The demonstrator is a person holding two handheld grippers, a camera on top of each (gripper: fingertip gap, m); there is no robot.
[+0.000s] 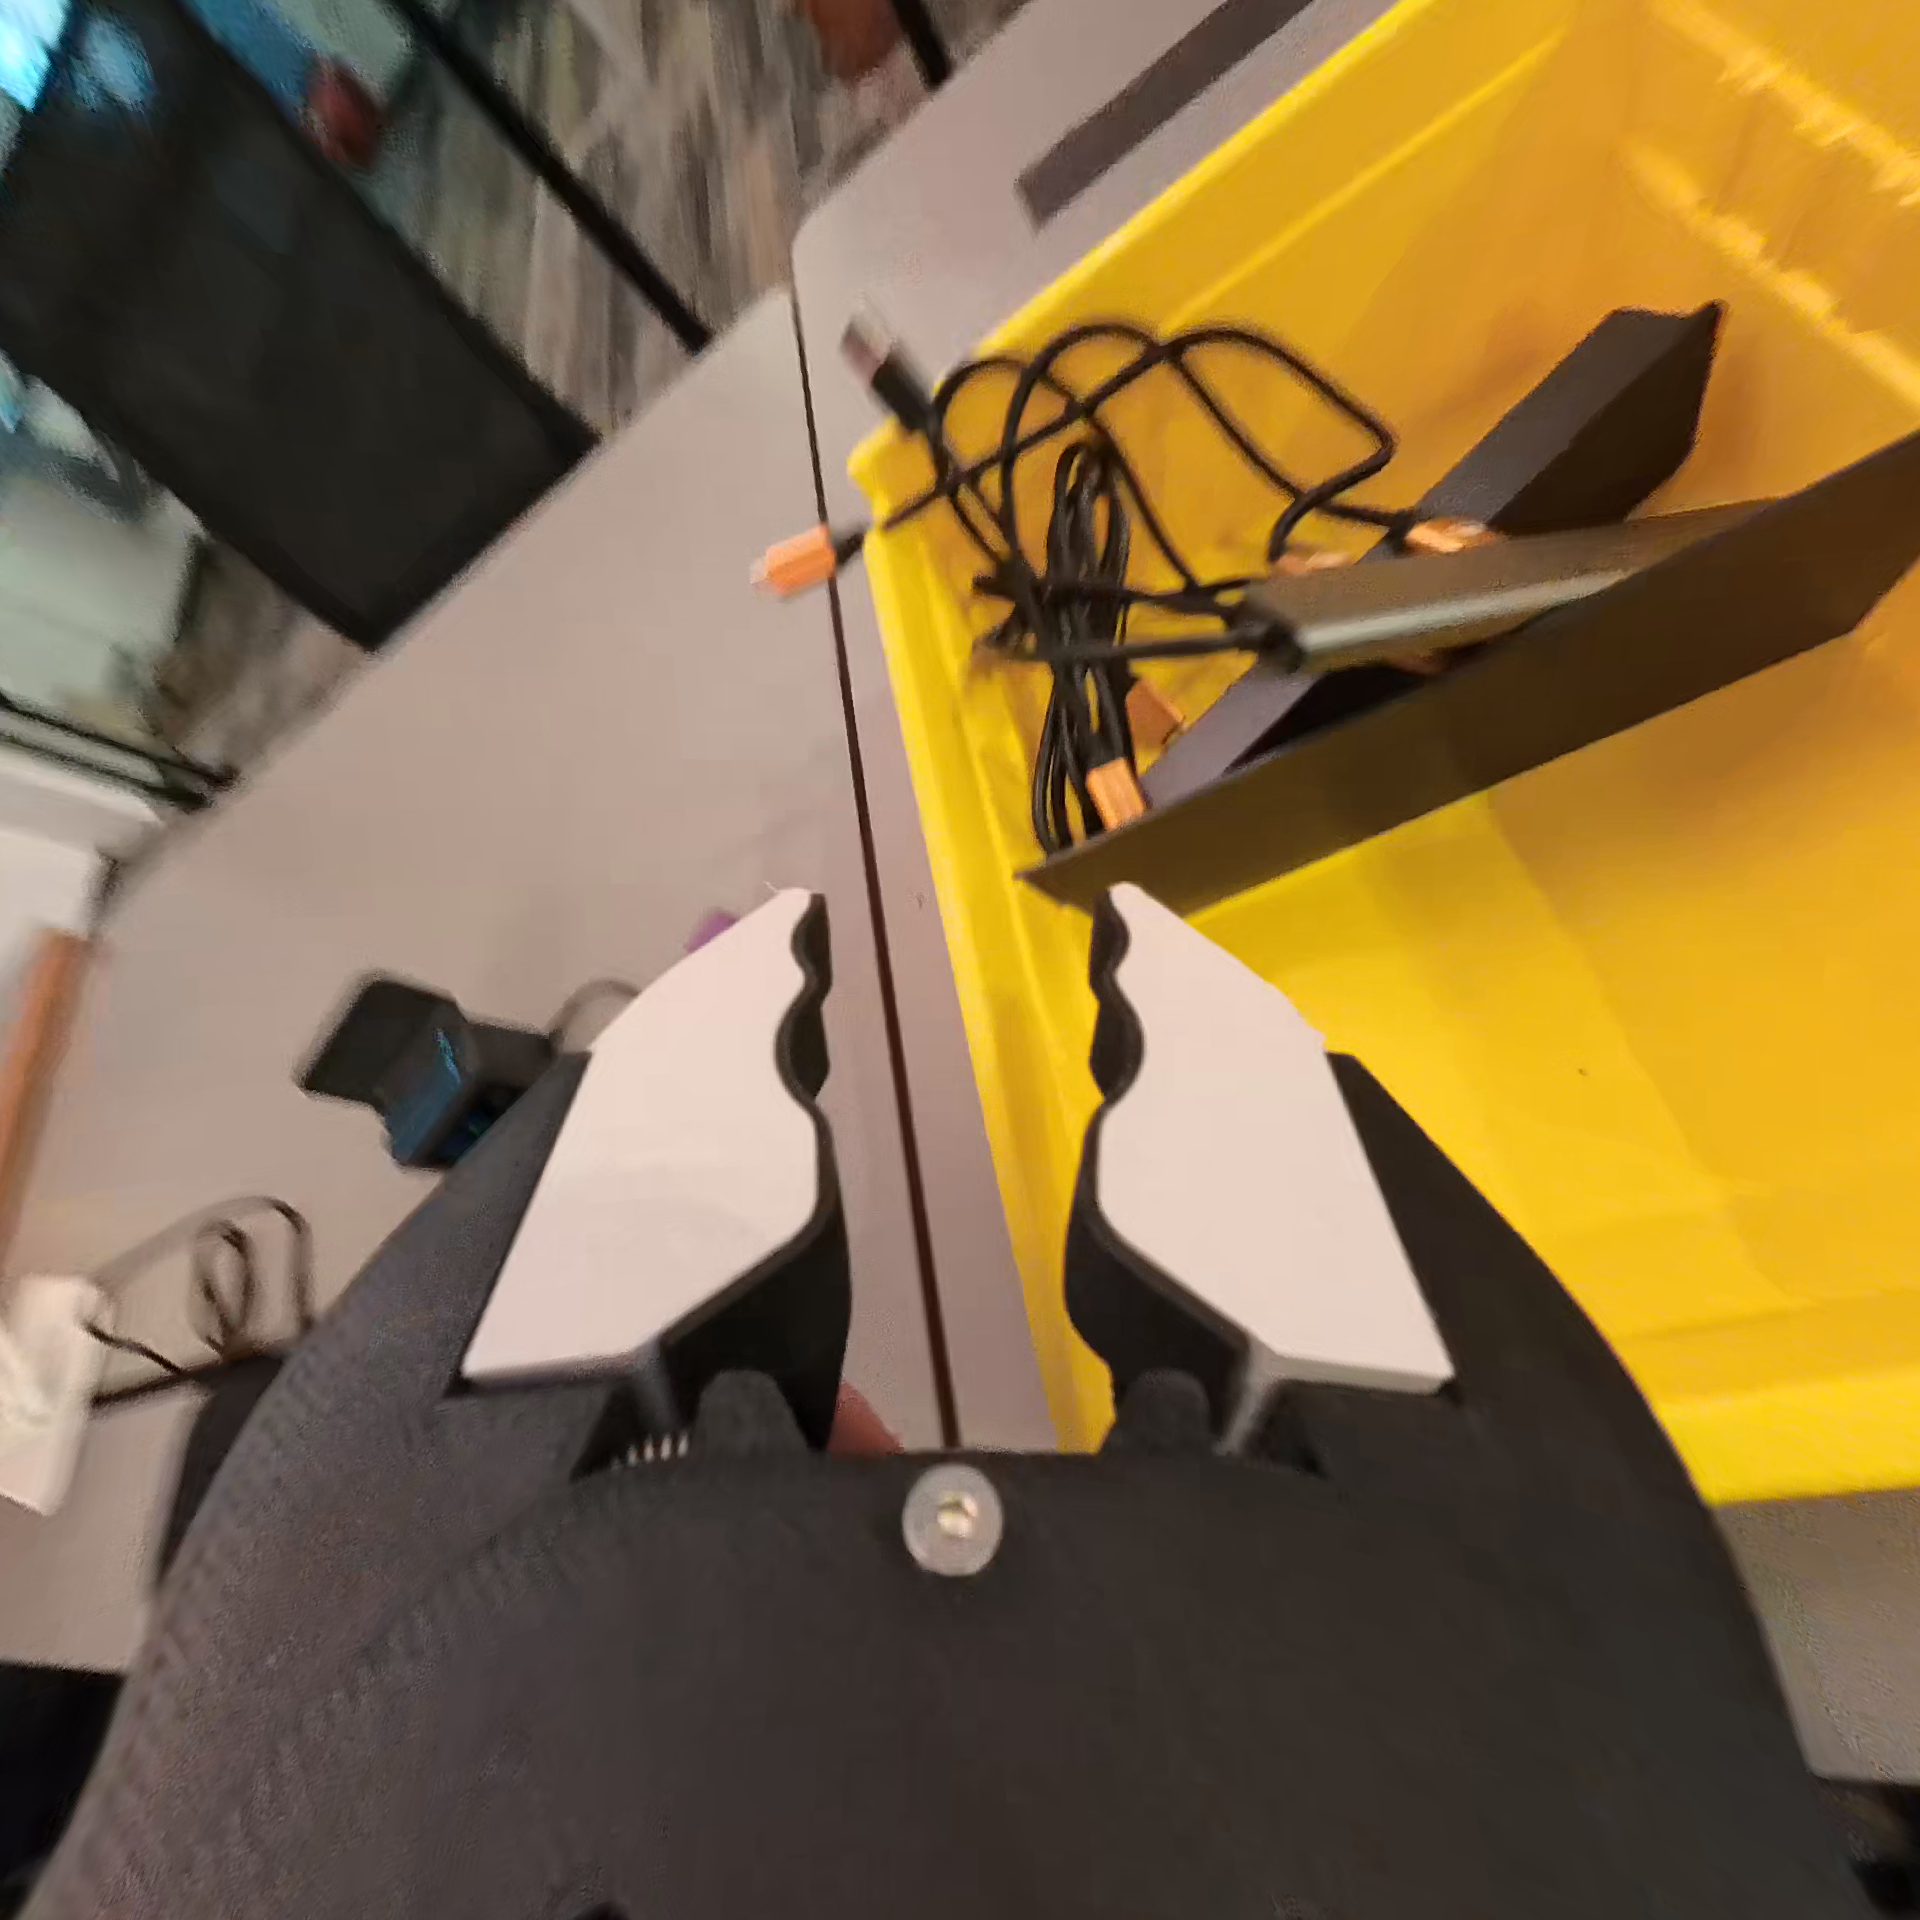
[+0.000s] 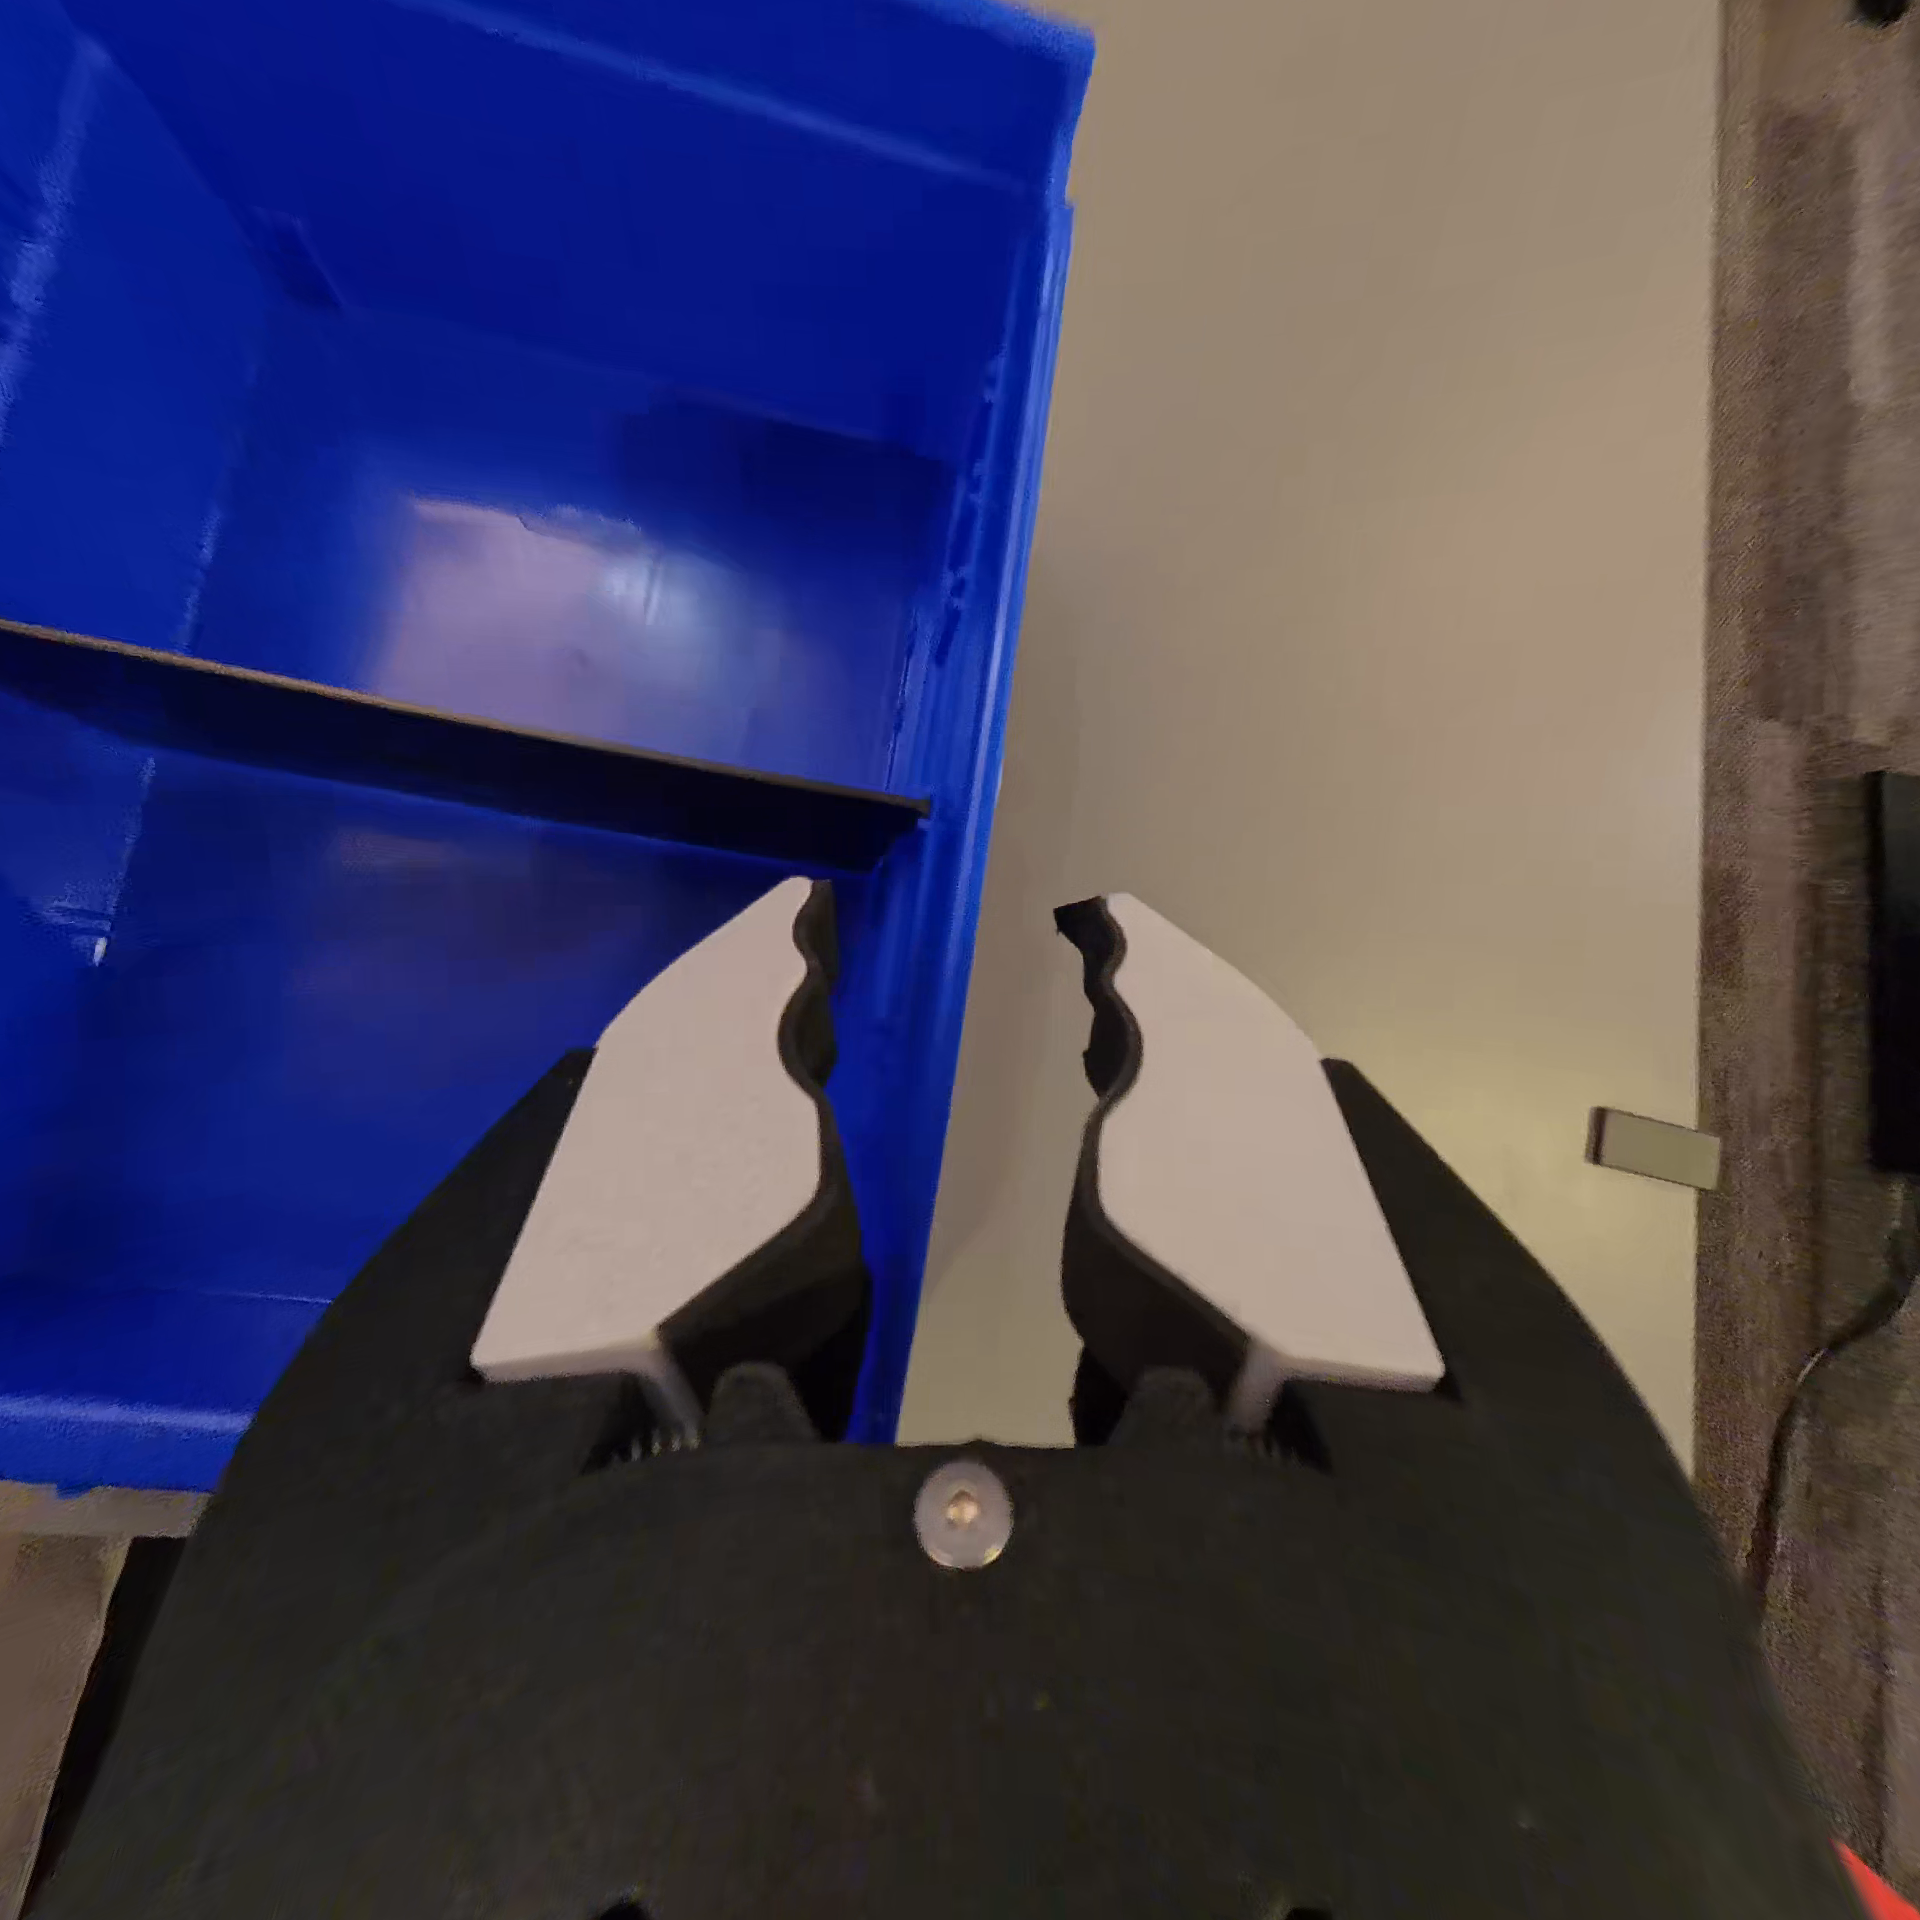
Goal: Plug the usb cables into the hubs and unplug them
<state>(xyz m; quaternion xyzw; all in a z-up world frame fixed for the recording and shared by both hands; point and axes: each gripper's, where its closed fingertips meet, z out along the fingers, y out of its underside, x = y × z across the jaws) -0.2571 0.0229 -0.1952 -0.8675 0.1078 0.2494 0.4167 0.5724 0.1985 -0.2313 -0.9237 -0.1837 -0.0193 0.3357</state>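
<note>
left hand-held gripper (image 1: 961,914) gaping, empty | right hand-held gripper (image 2: 945,904) likewise | cables (image 1: 1081,582) – yellow bin (image 1: 1455,1143)

Office: grey desks (image 1: 520,727), carpet (image 2: 1808,520), monitor (image 1: 260,343).

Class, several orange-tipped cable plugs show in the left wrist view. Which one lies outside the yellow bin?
The orange plug sticking past the yellow bin corner, above the grey table; the others lie inside.

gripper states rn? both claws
Left claw: open, empty, beside the yellow bin.
Right claw: open, empty, over the blue bin wall.
</note>
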